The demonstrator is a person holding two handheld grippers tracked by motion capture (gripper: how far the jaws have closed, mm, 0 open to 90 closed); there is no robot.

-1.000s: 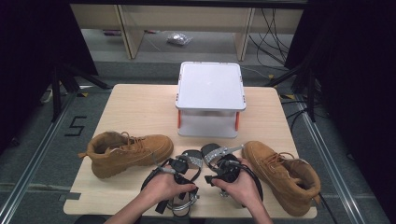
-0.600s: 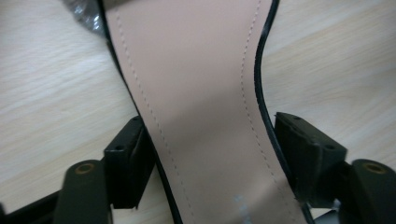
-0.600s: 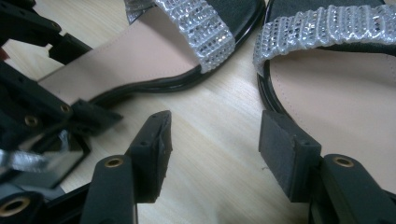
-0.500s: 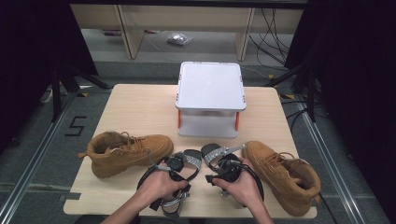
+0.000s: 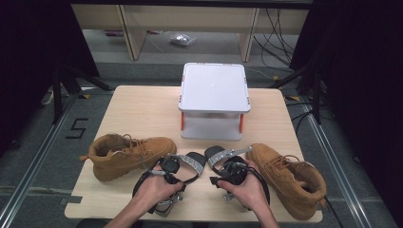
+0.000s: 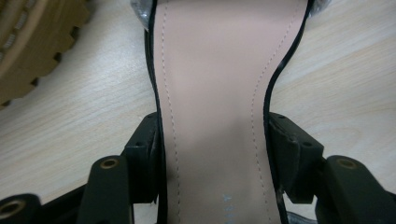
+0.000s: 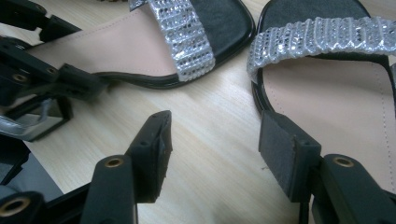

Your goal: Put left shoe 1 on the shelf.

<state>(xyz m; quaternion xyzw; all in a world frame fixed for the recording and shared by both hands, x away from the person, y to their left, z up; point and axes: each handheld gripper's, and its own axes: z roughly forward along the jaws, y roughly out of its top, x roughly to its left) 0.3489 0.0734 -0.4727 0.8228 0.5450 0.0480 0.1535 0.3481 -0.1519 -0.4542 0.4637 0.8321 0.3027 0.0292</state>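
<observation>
Just in front of the white box (image 5: pixel 214 102), left sandal (image 6: pixel 215 93) lies lengthwise between left gripper (image 6: pixel 212 154) pads, jaws just been closing, touching its edges; right gripper (image 7: pixel 212 154) spread, straddling the right sandal (image 7: pixel 336 98) inner edge, not gripping.

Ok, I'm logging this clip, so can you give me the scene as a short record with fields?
table: wooden, white box at the back
boots: left boot and right boot, tan, at the sides
left gripper: jaws have just been closing, left sandal between them, pads appear to touch its edges
right gripper: open, over bare wood beside right sandal, holding nothing
</observation>
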